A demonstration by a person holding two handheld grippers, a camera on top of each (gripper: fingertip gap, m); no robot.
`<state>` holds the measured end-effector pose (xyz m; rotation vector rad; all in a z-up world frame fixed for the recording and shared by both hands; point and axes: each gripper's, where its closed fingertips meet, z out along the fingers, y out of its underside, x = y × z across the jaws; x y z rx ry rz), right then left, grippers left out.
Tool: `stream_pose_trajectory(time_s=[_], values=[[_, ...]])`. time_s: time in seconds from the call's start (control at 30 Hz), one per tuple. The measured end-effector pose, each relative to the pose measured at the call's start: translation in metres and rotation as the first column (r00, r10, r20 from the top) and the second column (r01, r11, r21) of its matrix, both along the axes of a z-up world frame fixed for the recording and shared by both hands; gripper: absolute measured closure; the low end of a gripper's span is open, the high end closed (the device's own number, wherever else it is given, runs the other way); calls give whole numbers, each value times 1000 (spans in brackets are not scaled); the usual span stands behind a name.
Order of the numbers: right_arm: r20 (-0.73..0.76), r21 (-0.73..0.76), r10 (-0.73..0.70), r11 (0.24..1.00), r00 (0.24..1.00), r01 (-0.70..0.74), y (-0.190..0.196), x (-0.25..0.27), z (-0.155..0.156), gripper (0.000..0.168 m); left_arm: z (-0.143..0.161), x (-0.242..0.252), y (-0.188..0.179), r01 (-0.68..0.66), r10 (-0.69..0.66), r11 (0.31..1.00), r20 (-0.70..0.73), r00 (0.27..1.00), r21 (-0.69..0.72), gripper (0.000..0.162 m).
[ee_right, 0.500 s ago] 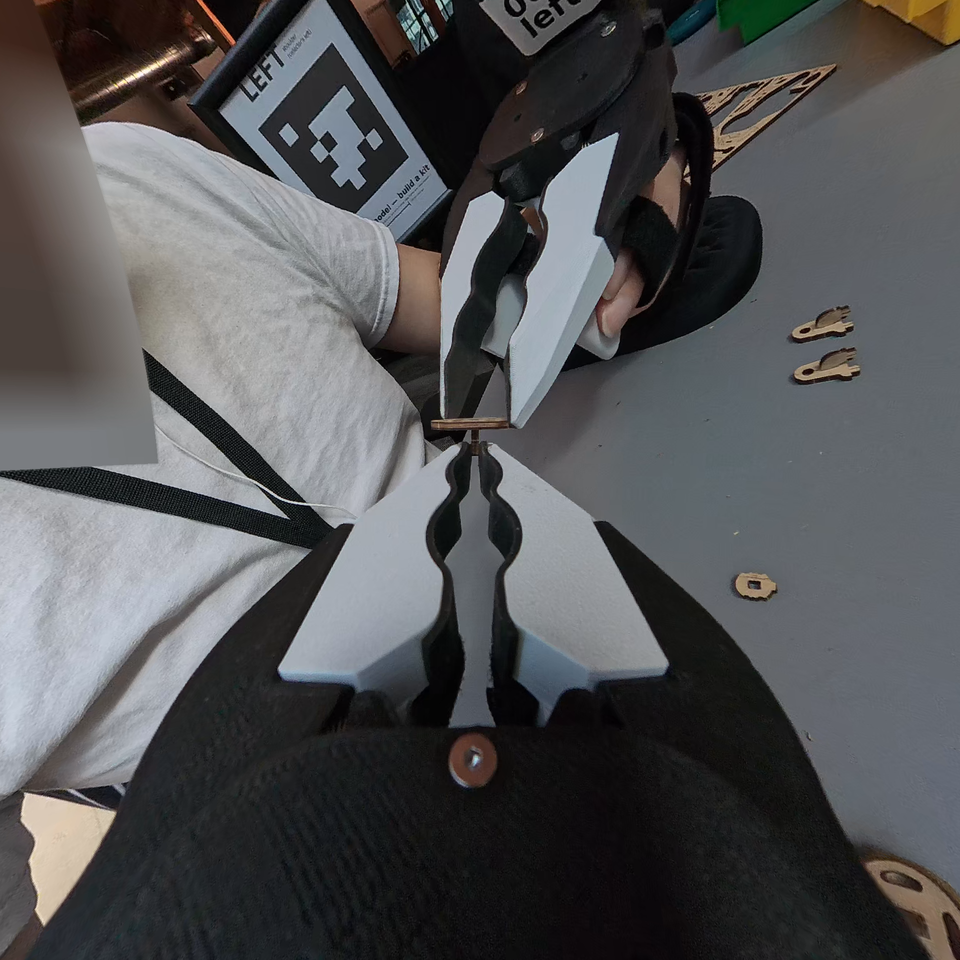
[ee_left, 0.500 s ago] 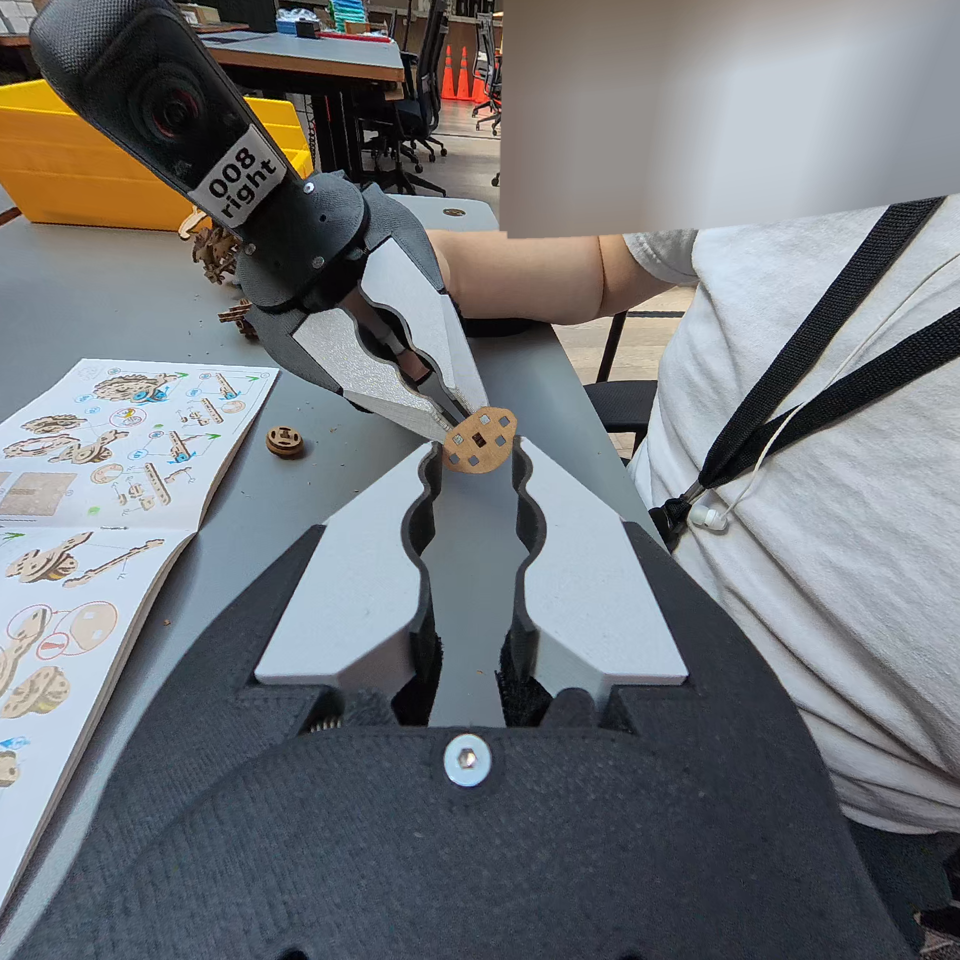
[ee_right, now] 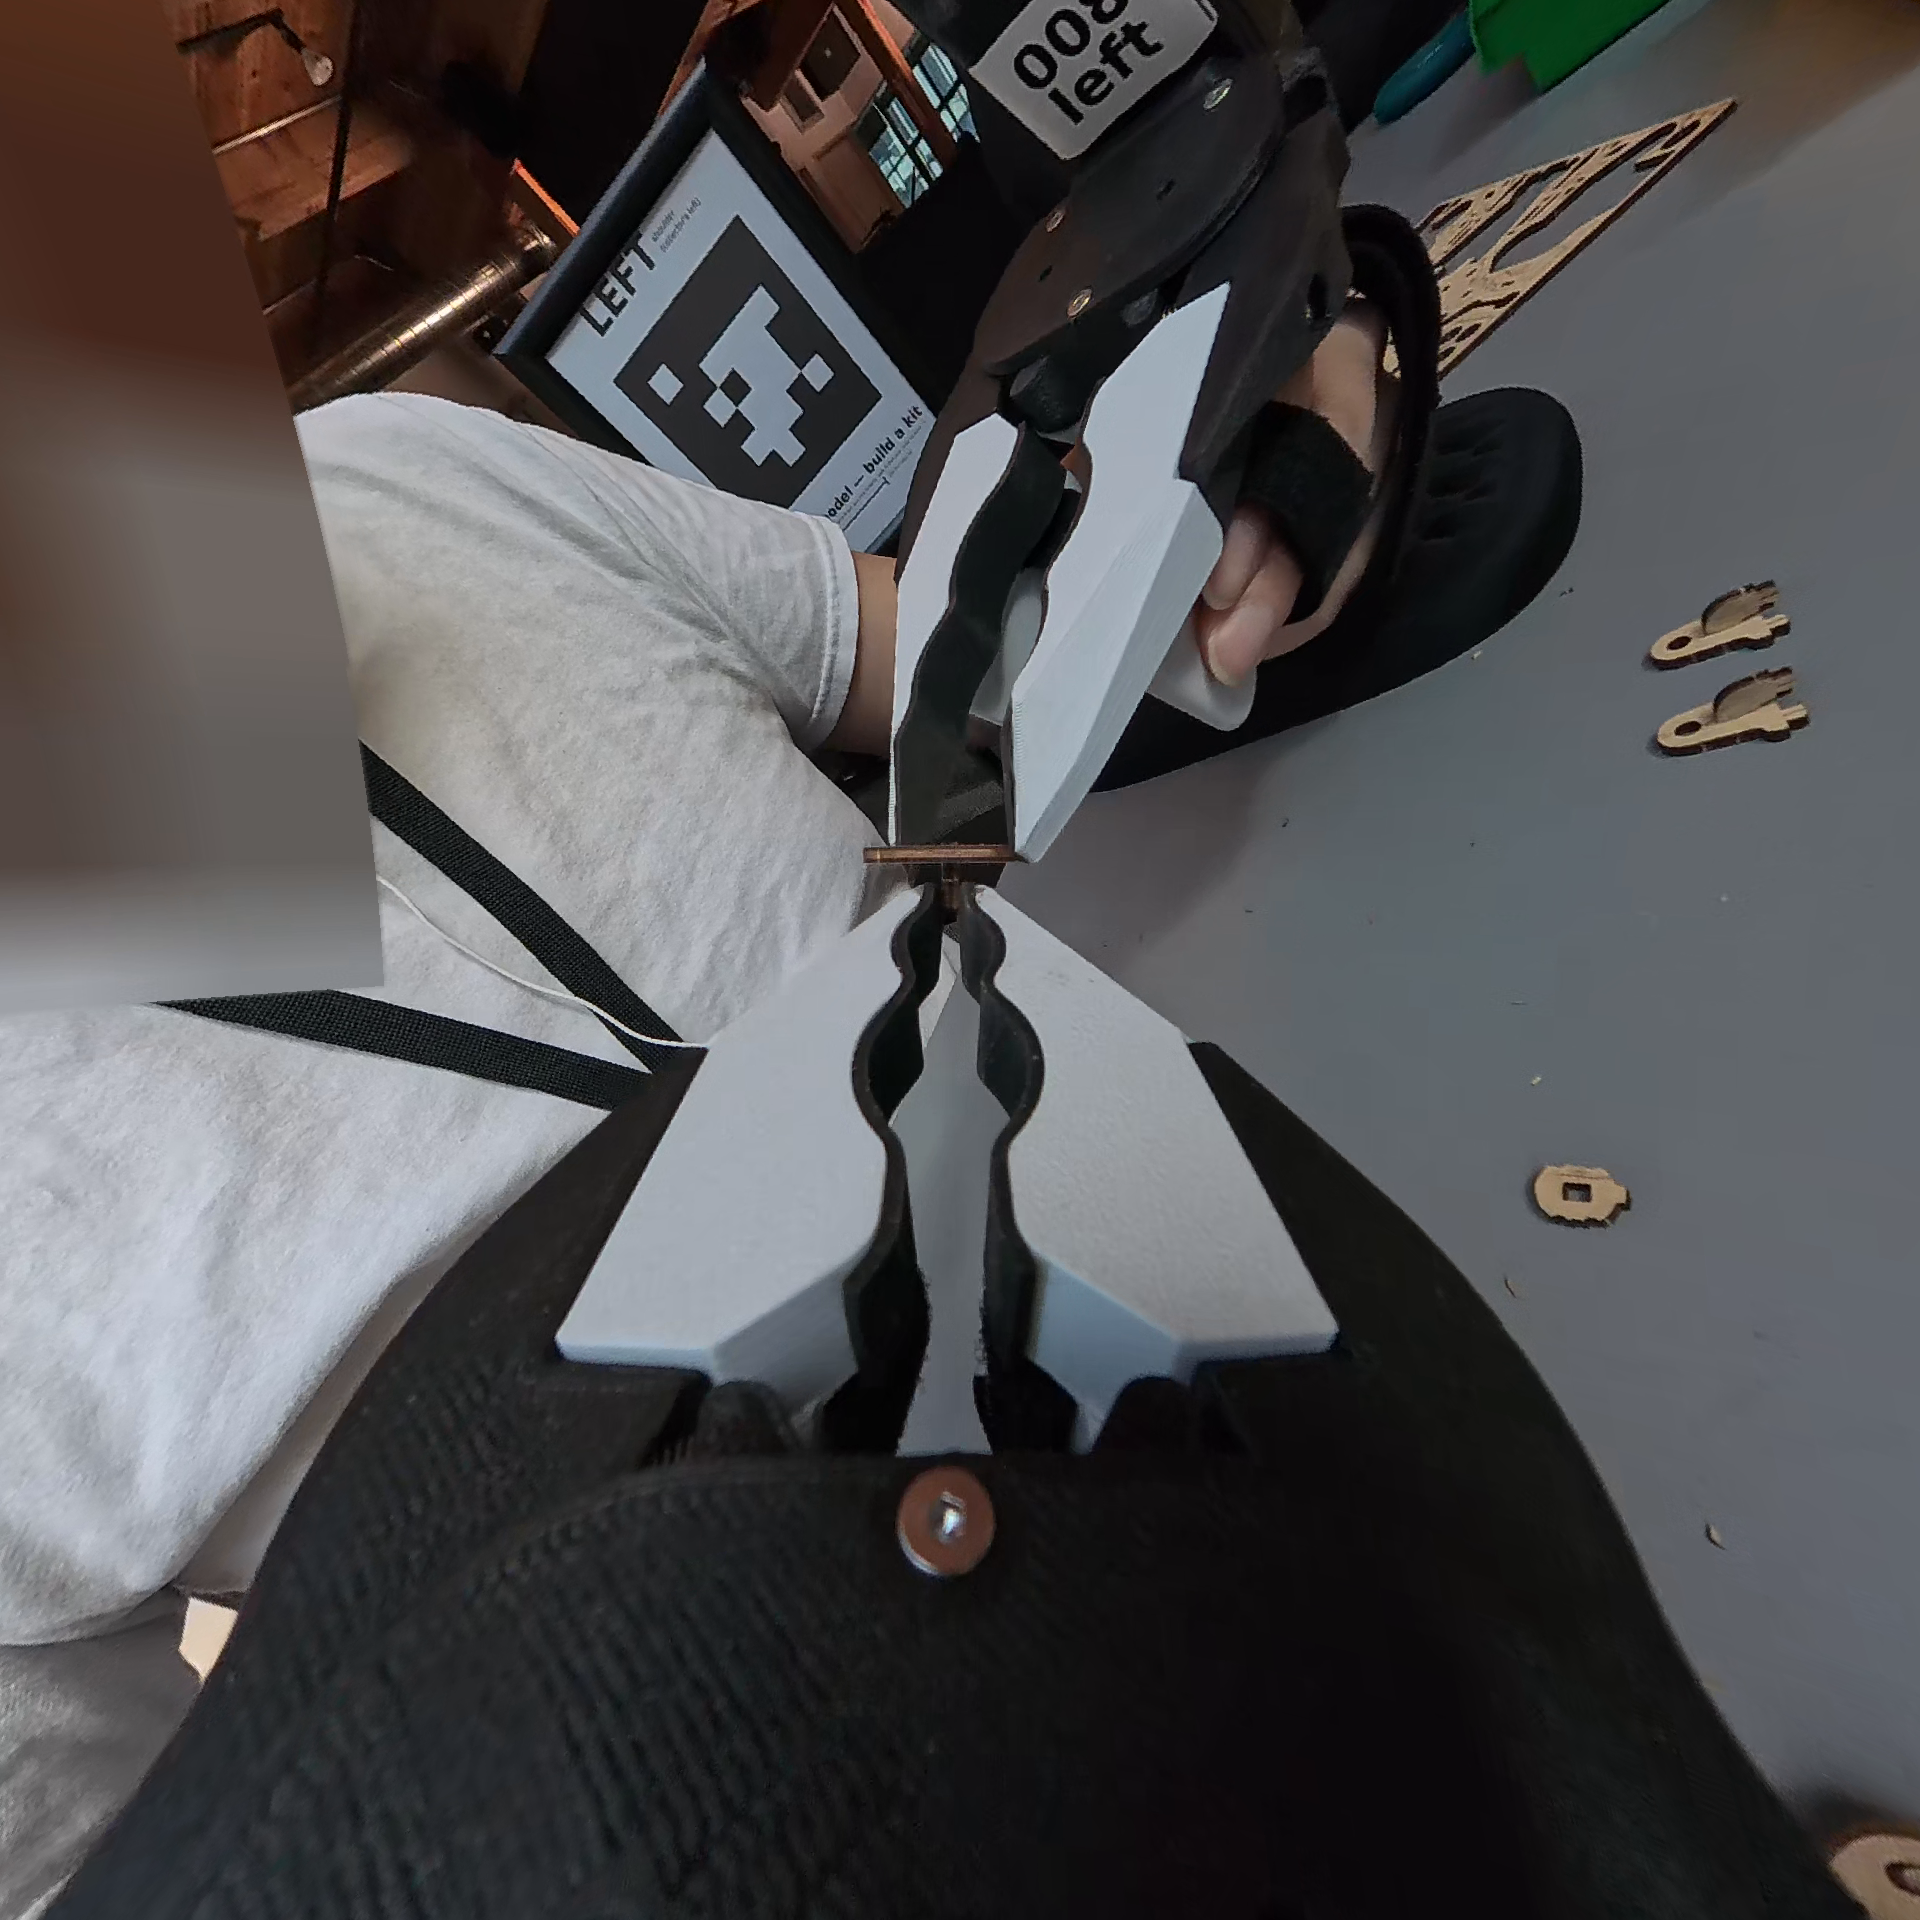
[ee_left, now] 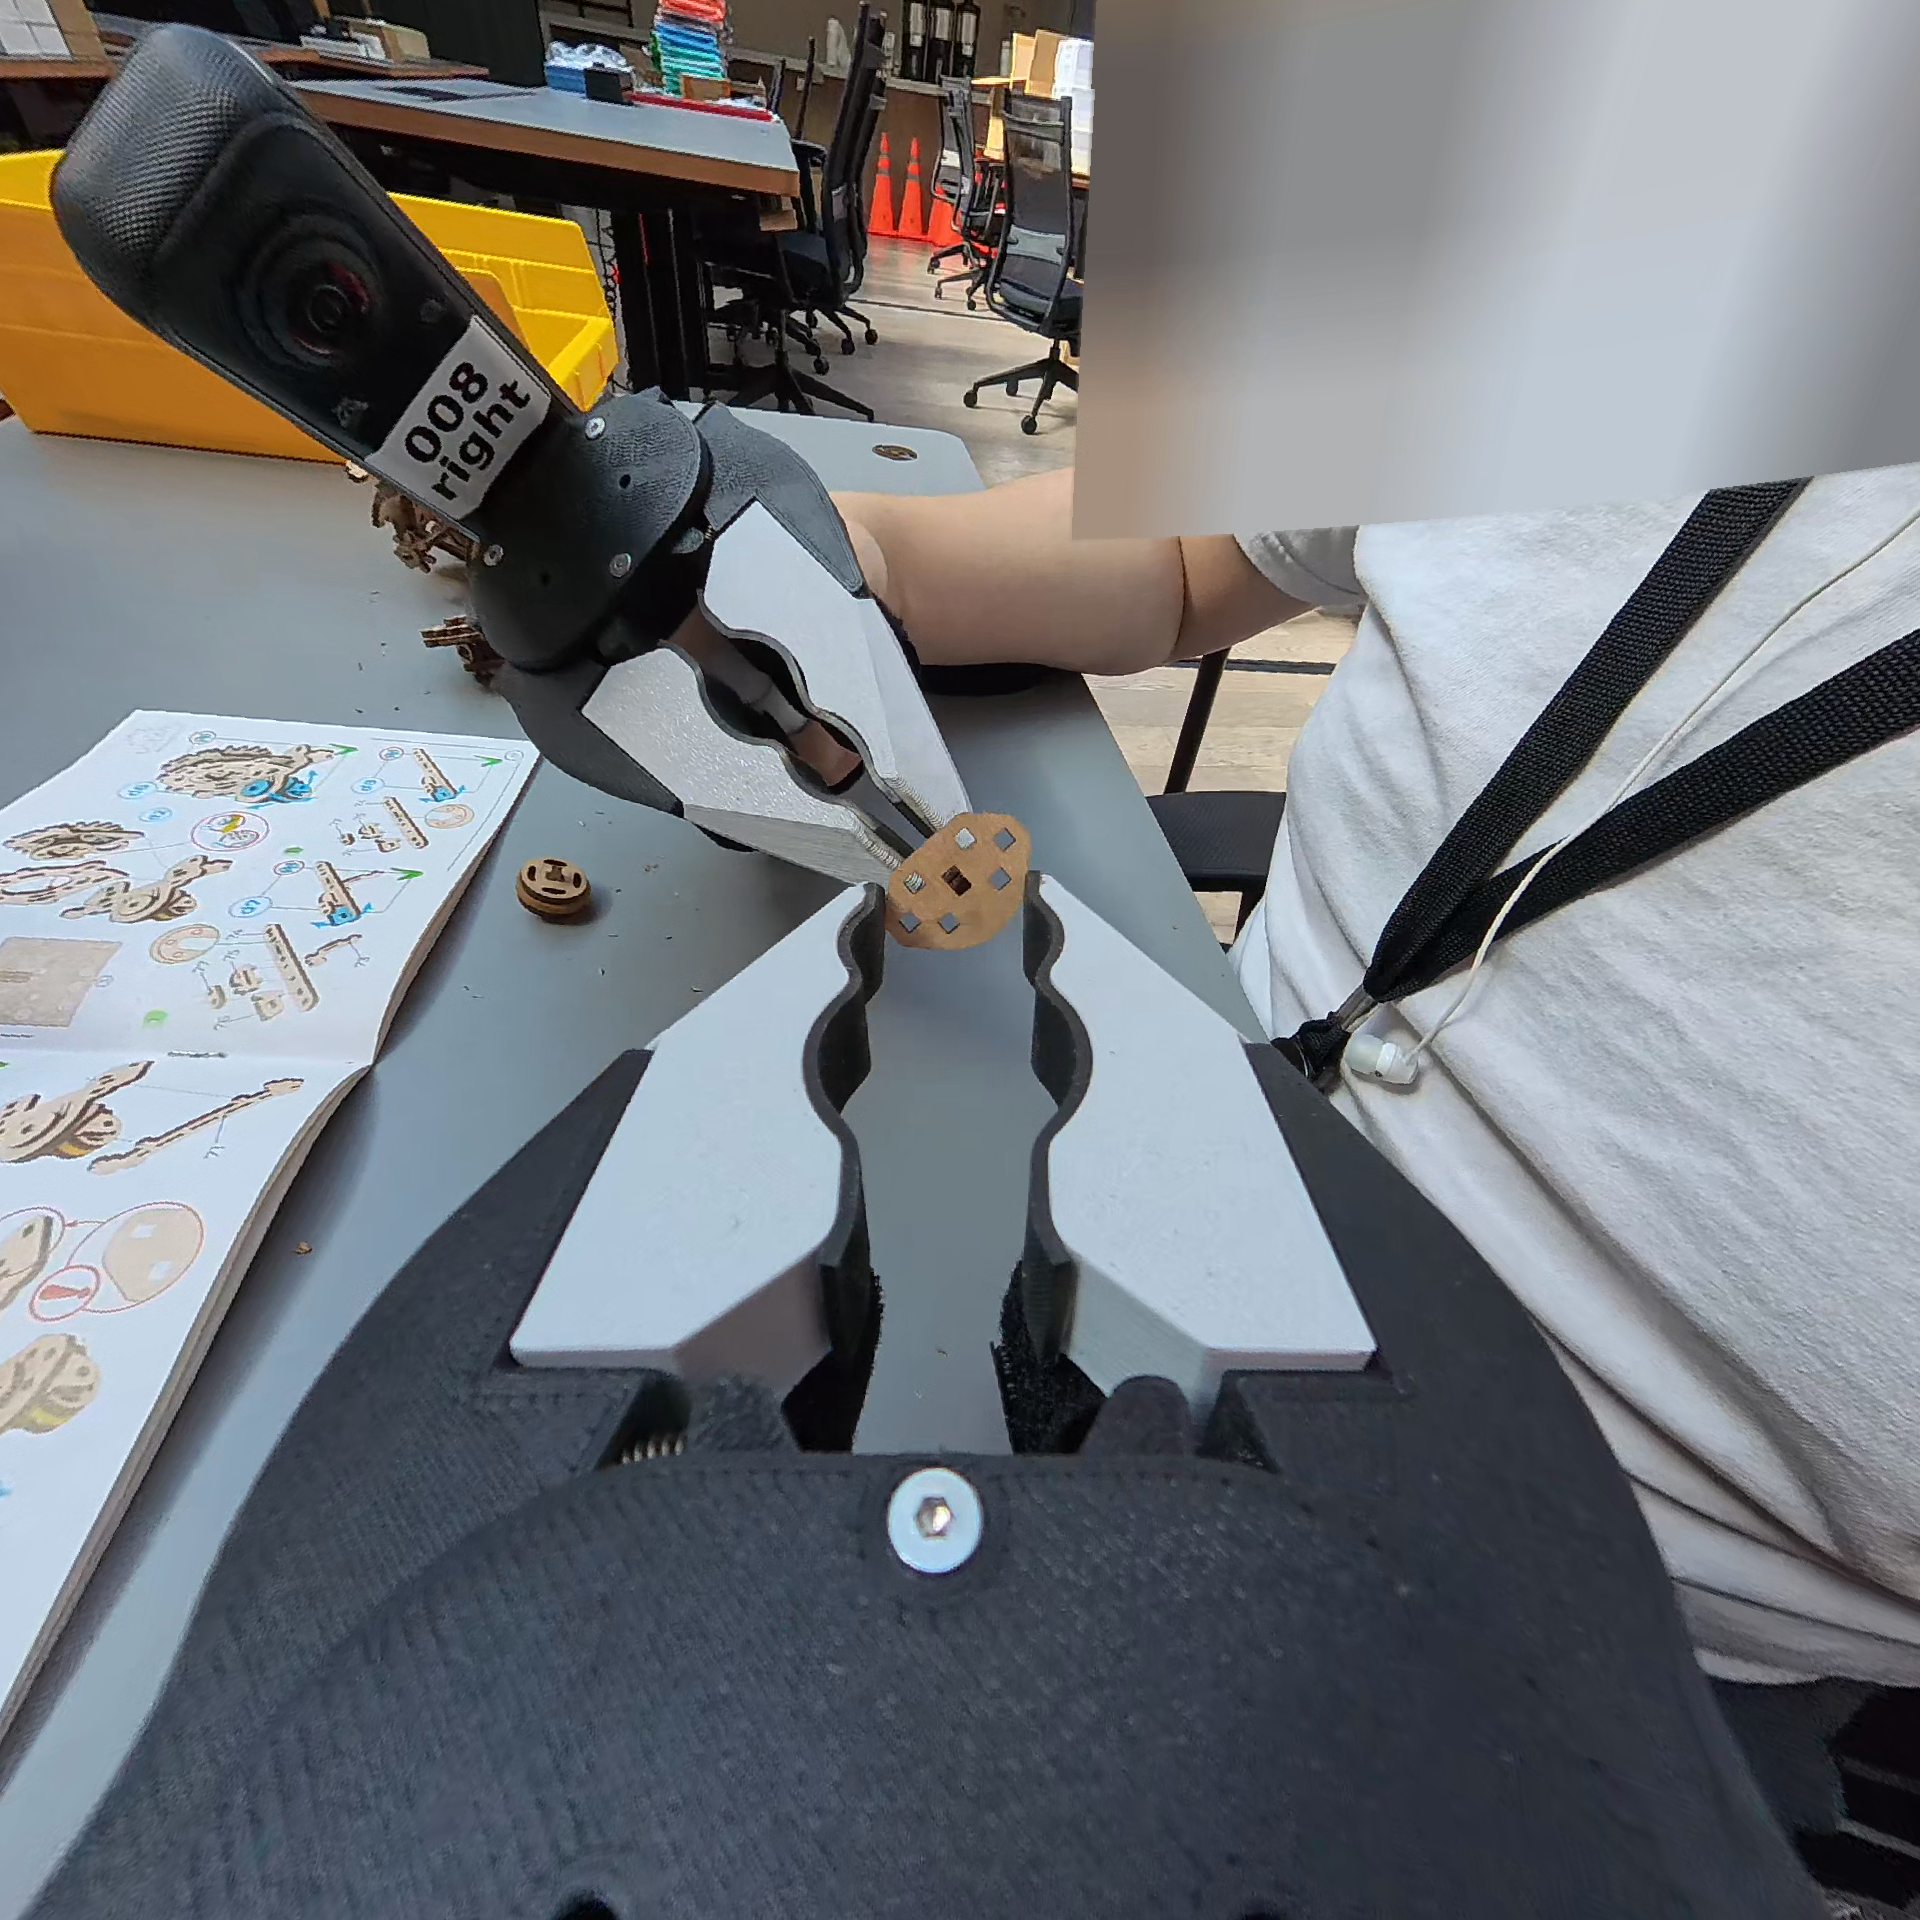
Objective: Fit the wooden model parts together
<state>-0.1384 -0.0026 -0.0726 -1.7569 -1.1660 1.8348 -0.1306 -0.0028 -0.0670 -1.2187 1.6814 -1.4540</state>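
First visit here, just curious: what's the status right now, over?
Left gripper shut on perforated wooden disc. Right gripper shut on small wooden peg, tip against disc's face. Nothing in the way.

I hold the left hand-held gripper (ee_left: 948,902) low and level, its jaws set part-way apart with each tip against an edge of what sits between them. My right hand-held gripper (ee_left: 902,871) slants down from the upper left to meet it tip to tip, jaws pinched almost together. In the right wrist view my left hand (ee_right: 1294,551) wraps the handle, strapped in.
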Motion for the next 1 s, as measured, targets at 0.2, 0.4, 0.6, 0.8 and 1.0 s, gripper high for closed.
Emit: stream_pose_trajectory(time_s=[0.2, 0.4, 0.6, 0.8, 1.0], values=[[-20, 1, -14, 1000, 1000, 14, 2, 0, 3, 166, 3, 0, 3, -18, 18, 1000, 20, 1000, 6, 137], [-55, 41, -43, 998, 998, 45, 7, 2, 9, 166, 7, -1, 9, -47, 47, 999, 36, 998, -6, 137], [-77, 73, -69, 994, 995, 75, 11, 4, 13, 166, 18, -3, 20, -88, 93, 993, 75, 993, -73, 133], [-87, 77, -77, 993, 993, 84, 12, 3, 14, 166, 19, -4, 28, -117, 125, 987, 73, 989, -108, 133], [-128, 173, -123, 974, 984, 144, 18, 7, 23, 166, 18, -3, 39, -158, 168, 970, 41, 985, -184, 128]])
